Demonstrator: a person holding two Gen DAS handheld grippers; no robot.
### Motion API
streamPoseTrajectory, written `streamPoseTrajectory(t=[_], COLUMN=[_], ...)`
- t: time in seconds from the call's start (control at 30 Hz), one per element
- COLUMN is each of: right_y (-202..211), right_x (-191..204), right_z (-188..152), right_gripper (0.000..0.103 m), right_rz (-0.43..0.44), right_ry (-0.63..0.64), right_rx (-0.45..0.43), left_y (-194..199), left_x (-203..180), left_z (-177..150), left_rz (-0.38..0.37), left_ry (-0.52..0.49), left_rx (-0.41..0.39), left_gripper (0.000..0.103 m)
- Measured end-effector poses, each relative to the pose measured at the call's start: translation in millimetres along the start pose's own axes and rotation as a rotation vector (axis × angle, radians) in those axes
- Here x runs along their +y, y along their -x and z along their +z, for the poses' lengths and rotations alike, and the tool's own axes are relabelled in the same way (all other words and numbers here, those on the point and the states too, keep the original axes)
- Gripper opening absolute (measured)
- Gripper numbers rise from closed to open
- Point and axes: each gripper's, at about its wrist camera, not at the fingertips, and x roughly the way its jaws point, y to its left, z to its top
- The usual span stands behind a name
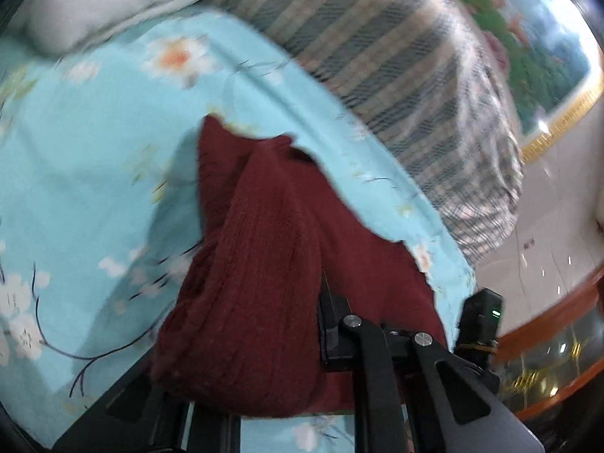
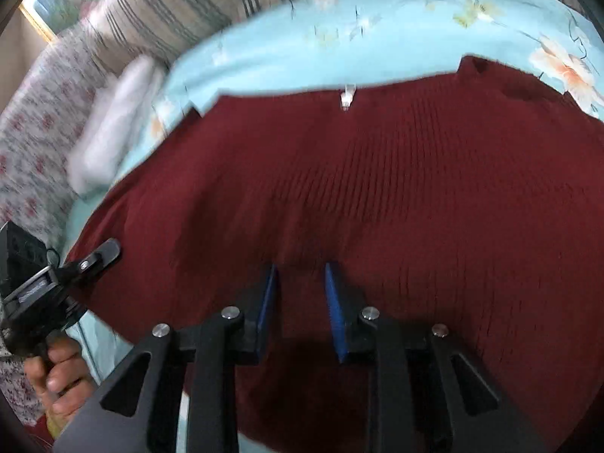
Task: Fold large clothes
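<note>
**A:** What is gripped nearest the lens? **B:** A bunched fold of the dark red knit sweater [image 1: 260, 264] is seen clenched in the left gripper [image 1: 321, 324]; the cloth is draped over the jaws and hides them, and it is lifted clear of the bed, presumably so that side can be carried over for a fold.

**A:** And the other tongs? **B:** The right gripper [image 2: 300, 302] is held low over the sweater's near half with its blue pads [image 2: 334, 313] apart; the knit lies under them, but no pinch is shown, so it is judged released.

**A:** Where is the garment placed? **B:** It is spread across the blue floral bedsheet [image 2: 377, 30], reaching towards the bed's near edge, with a small white tag [image 2: 346, 99] at its far hem. The person's left hand [image 2: 60, 381] is seen at the near left corner, wrapped round a gripper handle.

**A:** What is found beyond? **B:** A white pillow [image 2: 113, 128] is left by the sheet's far left edge, just beside the sweater, and may crowd a fold laid that way. A striped blanket [image 1: 396, 49] is heaped along the far side, and a framed landscape picture [image 1: 547, 37] is hung behind.
</note>
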Motion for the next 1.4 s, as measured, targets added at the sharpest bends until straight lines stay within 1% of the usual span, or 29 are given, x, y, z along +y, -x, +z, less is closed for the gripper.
streamPoseTrajectory(t=[0.07,0.13,0.17,0.2,0.23,0.3,0.33,0.37,0.4,0.43,0.47,0.5,0.53,0.57,0.63,0.73,0.83,0.9,0.97,1.0,1.03,1.07,1.13,1.17,1.23,1.27,1.3,1.33,1.4], right_y=[3.3,5.7,8.9,12.3,19.8,42.6,54.9,65.7,72.1,78.2,84.3,88.2,90.6,91.3,89.2,87.8,85.7,80.9,76.7,73.1,65.1,58.3,62.1,77.6,105.3,122.5,134.3,141.2,136.9], right_x=[-9.2,-11.0,-11.8,-14.6,-21.2,-47.4,-66.0,-90.3,-108.6,-126.7,-143.0,-152.1,-159.3,-166.6,-169.5,-170.4,-161.3,-151.9,-147.4,-145.7,-144.7,-146.2,-146.7,-144.0,-141.1,-140.9,-142.8,-147.3,-164.3], right_z=[-0.2,-2.4,-2.4,-1.5,0.4,0.9,-0.4,-2.7,-5.1,-7.8,-10.9,-12.3,-11.8,-11.8,-11.8,-8.2,5.4,21.7,33.6,39.4,46.4,50.4,54.5,58.3,61.1,61.6,60.9,59.7,55.9], right_gripper=[0.025,0.025,0.025,0.026,0.026,0.030,0.034,0.049,0.065,0.072,0.073,0.073,0.073,0.073,0.073,0.073,0.073,0.072,0.054,0.033,0.021,0.015,0.014,0.014,0.014,0.014,0.014,0.014,0.013], right_rz=[0.041,0.058,0.076,0.098,0.141,0.304,0.404,0.515,0.590,0.667,0.726,0.747,0.749,0.726,0.702,0.668,0.599,0.529,0.472,0.435,0.391,0.350,0.342,0.354,0.377,0.374,0.359,0.334,0.288], right_ry=[-0.051,-0.055,-0.067,-0.086,-0.129,-0.271,-0.361,-0.473,-0.547,-0.614,-0.660,-0.672,-0.675,-0.679,-0.676,-0.637,-0.569,-0.508,-0.466,-0.448,-0.440,-0.440,-0.423,-0.383,-0.329,-0.296,-0.270,-0.253,-0.270], right_rx=[0.009,0.009,0.010,0.012,0.009,-0.051,-0.097,-0.137,-0.160,-0.189,-0.216,-0.223,-0.216,-0.195,-0.170,-0.124,-0.095,-0.077,-0.072,-0.067,-0.052,-0.028,-0.040,-0.088,-0.167,-0.214,-0.243,-0.255,-0.232], left_y=[5.0,4.7,2.7,0.4,-3.1,-15.2,-25.9,-38.0,-49.9,-62.6,-77.5,-94.2,-109.8,-118.6,-124.7,-116.2,-110.4,-107.8,-101.7,-103.3,-101.3,-99.6,-92.0,-89.8,-89.8,-95.8,-102.1,-109.7,-134.8], left_x=[-23.2,-46.3,-65.8,-79.0,-93.1,-128.3,-148.9,-168.0,-181.8,-193.8,-204.7,-212.1,-214.5,-212.9,-207.5,-206.4,-209.4,-211.6,-214.2,-217.1,-220.3,-224.5,-238.6,-246.8,-261.0,-268.8,-271.8,-273.5,-267.6], left_z=[4.2,5.2,4.9,4.2,3.0,-5.2,-12.8,-23.0,-33.9,-47.7,-66.1,-87.2,-106.8,-118.8,-130.4,-131.4,-128.7,-127.8,-130.1,-129.6,-128.7,-129.7,-125.6,-123.7,-127.2,-133.4,-138.4,-144.2,-157.8], left_rz=[-0.033,-0.060,-0.076,-0.085,-0.095,-0.123,-0.128,-0.129,-0.127,-0.121,-0.104,-0.072,-0.039,-0.028,-0.029,-0.030,-0.035,-0.035,-0.031,-0.031,-0.038,-0.051,-0.092,-0.116,-0.155,-0.168,-0.169,-0.168,-0.161], left_ry=[-0.057,-0.108,-0.153,-0.187,-0.220,-0.306,-0.362,-0.413,-0.461,-0.509,-0.565,-0.624,-0.662,-0.671,-0.661,-0.656,-0.652,-0.661,-0.670,-0.672,-0.671,-0.672,-0.680,-0.687,-0.707,-0.723,-0.732,-0.738,-0.724], left_rx=[-0.010,-0.012,-0.010,-0.007,-0.003,0.016,0.036,0.060,0.086,0.110,0.132,0.160,0.193,0.218,0.236,0.206,0.195,0.187,0.180,0.179,0.181,0.178,0.152,0.139,0.137,0.153,0.168,0.184,0.255], left_gripper=[0.014,0.014,0.014,0.014,0.014,0.014,0.014,0.014,0.014,0.014,0.014,0.014,0.014,0.014,0.013,0.014,0.014,0.014,0.014,0.014,0.014,0.013,0.013,0.013,0.013,0.014,0.014,0.014,0.014])
